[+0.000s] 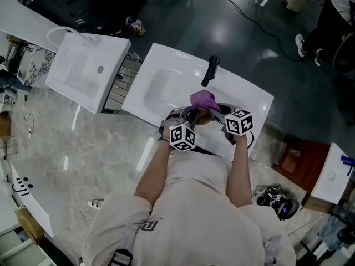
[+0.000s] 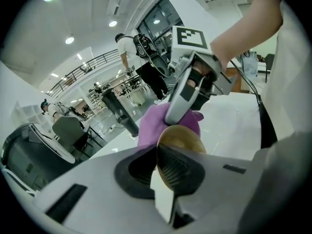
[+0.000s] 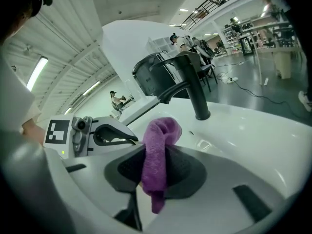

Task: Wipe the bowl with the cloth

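Here, the left gripper (image 2: 163, 167) is clamped on the rim of the brass-coloured bowl (image 2: 183, 138), and the right gripper (image 3: 156, 172) is pinched on the purple cloth (image 3: 158, 150). The cloth lies against the bowl's far side over the white sink (image 1: 166, 76), with the black faucet (image 1: 209, 71) at the cloth's 12 o'clock.

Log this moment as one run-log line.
left tongs: shut on bowl | right tongs: shut on purple cloth | cloth close to bowl, over white sink near black faucet
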The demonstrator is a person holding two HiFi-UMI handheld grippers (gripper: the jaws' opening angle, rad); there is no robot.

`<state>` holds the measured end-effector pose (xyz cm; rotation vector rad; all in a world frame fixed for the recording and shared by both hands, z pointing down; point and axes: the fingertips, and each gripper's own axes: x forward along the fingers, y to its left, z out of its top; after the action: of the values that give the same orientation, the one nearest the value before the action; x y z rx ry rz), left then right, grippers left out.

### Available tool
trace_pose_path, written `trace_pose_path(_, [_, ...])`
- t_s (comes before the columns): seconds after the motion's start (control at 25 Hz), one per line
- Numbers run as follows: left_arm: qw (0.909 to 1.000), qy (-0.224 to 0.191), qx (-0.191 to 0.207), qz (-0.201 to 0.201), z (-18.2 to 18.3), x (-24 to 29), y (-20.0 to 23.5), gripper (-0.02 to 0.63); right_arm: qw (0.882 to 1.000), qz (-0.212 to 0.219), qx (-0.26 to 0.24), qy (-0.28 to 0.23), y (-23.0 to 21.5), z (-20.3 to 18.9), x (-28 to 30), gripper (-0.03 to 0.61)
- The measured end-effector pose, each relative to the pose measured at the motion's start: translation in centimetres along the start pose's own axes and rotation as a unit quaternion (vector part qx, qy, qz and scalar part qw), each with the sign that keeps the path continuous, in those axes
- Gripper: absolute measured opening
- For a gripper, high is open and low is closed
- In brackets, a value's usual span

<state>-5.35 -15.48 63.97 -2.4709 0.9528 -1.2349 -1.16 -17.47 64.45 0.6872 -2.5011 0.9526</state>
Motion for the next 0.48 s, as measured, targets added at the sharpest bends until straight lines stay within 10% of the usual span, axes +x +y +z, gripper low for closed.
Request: trace_pose_path(0.48, [0.9736, -0.03, -0.224, 0.03, -1.8, -0.1, 3.6, 0.018, 1.0, -0.021, -0.007, 0.017, -1.3, -1.7, -0.5, 0.087])
